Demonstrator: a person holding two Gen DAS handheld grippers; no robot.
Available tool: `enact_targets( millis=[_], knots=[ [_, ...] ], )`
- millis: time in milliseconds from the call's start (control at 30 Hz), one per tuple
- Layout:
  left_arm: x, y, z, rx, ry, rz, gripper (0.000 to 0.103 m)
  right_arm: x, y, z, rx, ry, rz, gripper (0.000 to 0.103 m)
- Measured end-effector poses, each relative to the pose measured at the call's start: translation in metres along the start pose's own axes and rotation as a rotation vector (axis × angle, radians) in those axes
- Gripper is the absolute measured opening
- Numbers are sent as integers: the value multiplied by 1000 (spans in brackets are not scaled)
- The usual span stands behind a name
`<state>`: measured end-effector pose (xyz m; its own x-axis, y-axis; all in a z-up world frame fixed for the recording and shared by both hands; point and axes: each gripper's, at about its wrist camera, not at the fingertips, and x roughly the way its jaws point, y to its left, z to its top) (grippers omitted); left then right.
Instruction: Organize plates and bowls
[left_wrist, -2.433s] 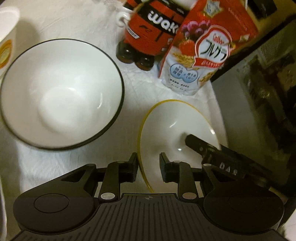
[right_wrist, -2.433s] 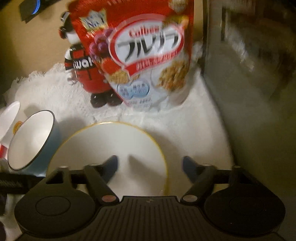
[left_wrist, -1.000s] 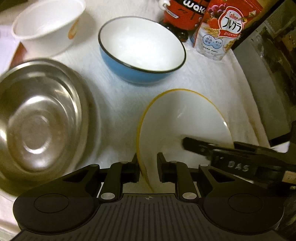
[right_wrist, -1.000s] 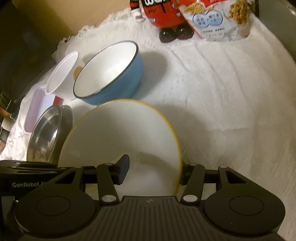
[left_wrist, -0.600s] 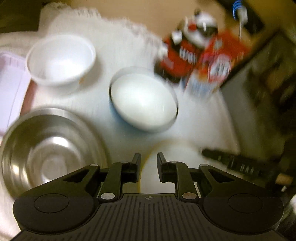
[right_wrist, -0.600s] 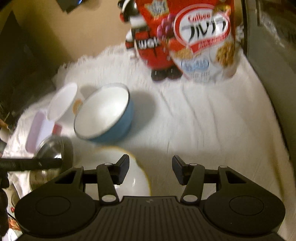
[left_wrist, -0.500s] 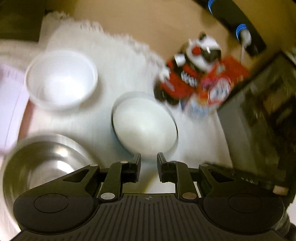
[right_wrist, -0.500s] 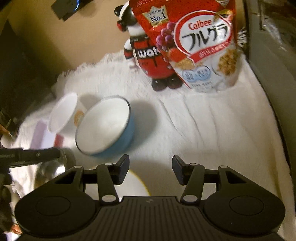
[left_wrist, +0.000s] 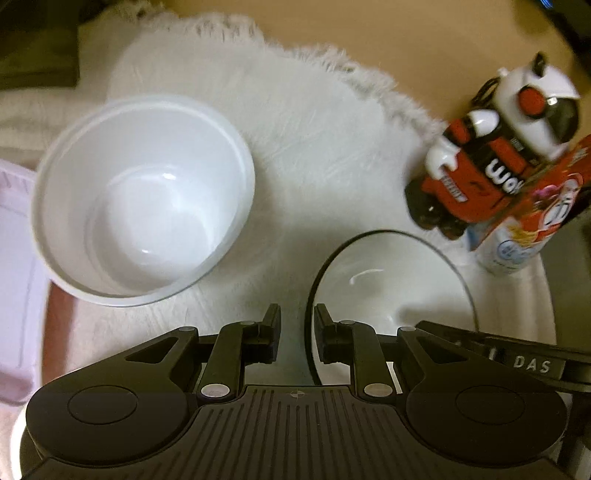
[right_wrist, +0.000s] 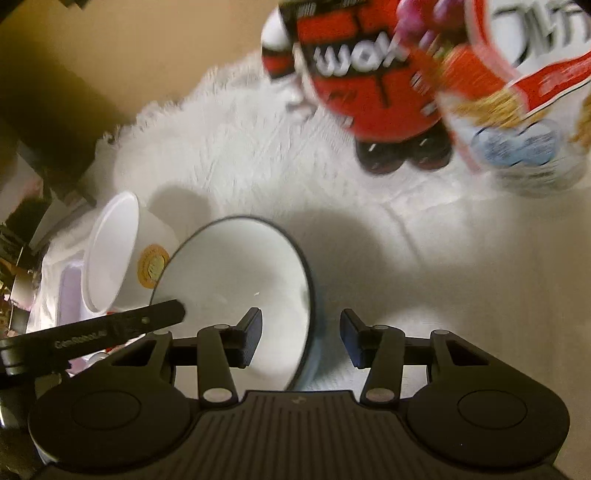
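A blue bowl with a white inside and a dark rim (left_wrist: 395, 280) (right_wrist: 236, 288) sits on the white cloth. My left gripper (left_wrist: 297, 321) straddles its left rim, one finger outside and one inside, with a narrow gap, and the jaws do not press on it. My right gripper (right_wrist: 300, 326) is open around the bowl's right rim, one finger inside, one outside. A white plastic bowl (left_wrist: 144, 199) (right_wrist: 114, 251) stands to the left of the blue bowl.
A red and black robot figure (left_wrist: 491, 158) (right_wrist: 369, 70) and a cereal bag (left_wrist: 532, 221) (right_wrist: 517, 92) stand at the back right. A pale pink tray (left_wrist: 14, 266) lies at the far left. The white cloth (left_wrist: 295, 122) ends in a fringe at the back.
Both grippers let go of the yellow-rimmed plate, which has dropped out of view. They moved forward to the blue bowl and now straddle its rim on opposite sides.
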<state>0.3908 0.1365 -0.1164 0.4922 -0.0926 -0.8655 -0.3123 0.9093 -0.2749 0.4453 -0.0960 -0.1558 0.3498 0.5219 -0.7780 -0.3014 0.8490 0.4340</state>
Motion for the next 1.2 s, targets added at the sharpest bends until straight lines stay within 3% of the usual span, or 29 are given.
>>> enact_targets(
  millis=[133, 267, 400, 533, 767, 900, 1200],
  knots=[
    [21, 1, 1, -10, 59, -54, 22, 14, 4, -1, 2, 30, 5, 44],
    [24, -14, -5, 29, 68, -24, 27, 7, 4, -6, -5, 29, -3, 44],
    [28, -27, -14, 49, 120, -68, 27, -8, -7, -13, -5, 6, -27, 44],
    [29, -36, -15, 76, 91, -66, 28, -6, -22, -15, 35, 21, -9, 44],
    [38, -36, -12, 100, 102, -72, 30, 4, -20, -12, 22, 39, -14, 46],
    [39, -41, -14, 110, 102, -38, 30, 6, -14, -11, 12, 43, -31, 49],
    [8, -46, -7, 105, 67, -49, 30, -21, -4, -8, 14, -8, -21, 49]
  ],
)
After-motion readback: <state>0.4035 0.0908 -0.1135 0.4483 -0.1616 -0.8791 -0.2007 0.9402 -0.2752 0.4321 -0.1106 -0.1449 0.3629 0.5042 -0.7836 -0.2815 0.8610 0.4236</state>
